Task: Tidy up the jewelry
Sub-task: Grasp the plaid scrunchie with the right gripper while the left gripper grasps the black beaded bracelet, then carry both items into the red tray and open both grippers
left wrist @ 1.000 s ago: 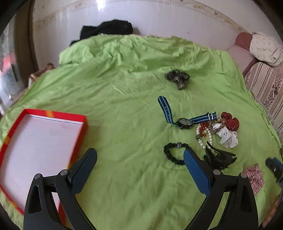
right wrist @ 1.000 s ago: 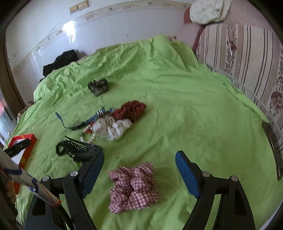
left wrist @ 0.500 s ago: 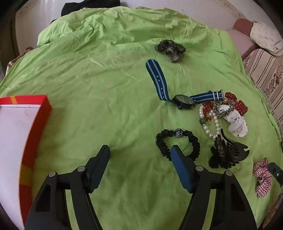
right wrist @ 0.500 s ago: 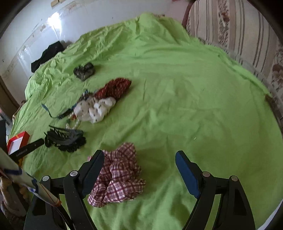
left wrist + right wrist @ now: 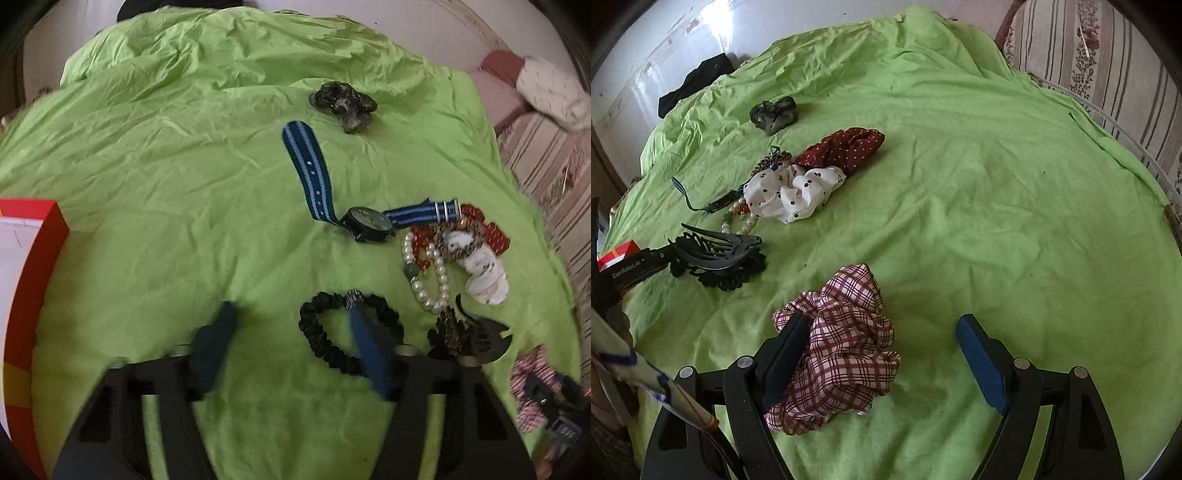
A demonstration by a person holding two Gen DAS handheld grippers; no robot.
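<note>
My left gripper (image 5: pixel 291 314) is open; its right finger lies across a black scrunchie bracelet (image 5: pixel 321 339) on the green sheet. Beyond it lie a blue-strap watch (image 5: pixel 369 223), a pearl bracelet (image 5: pixel 430 280), a white scrunchie (image 5: pixel 484 275) and a black hair claw (image 5: pixel 469 332). My right gripper (image 5: pixel 882 325) is open, with a red plaid scrunchie (image 5: pixel 846 343) between its fingers, against the left finger. The white scrunchie (image 5: pixel 790 192), a red dotted scrunchie (image 5: pixel 846 147) and the hair claw (image 5: pixel 716 258) lie further off.
A red-rimmed box (image 5: pixel 26 280) with a white inside sits at the left edge of the bed. A dark camouflage scrunchie (image 5: pixel 345 101) lies far back. A striped headboard (image 5: pixel 1108 62) stands on the right. Black cloth (image 5: pixel 694 81) lies by the wall.
My left gripper has moved right and forward onto the black bracelet. My right gripper has moved forward and down, so that the plaid scrunchie now lies between its fingers.
</note>
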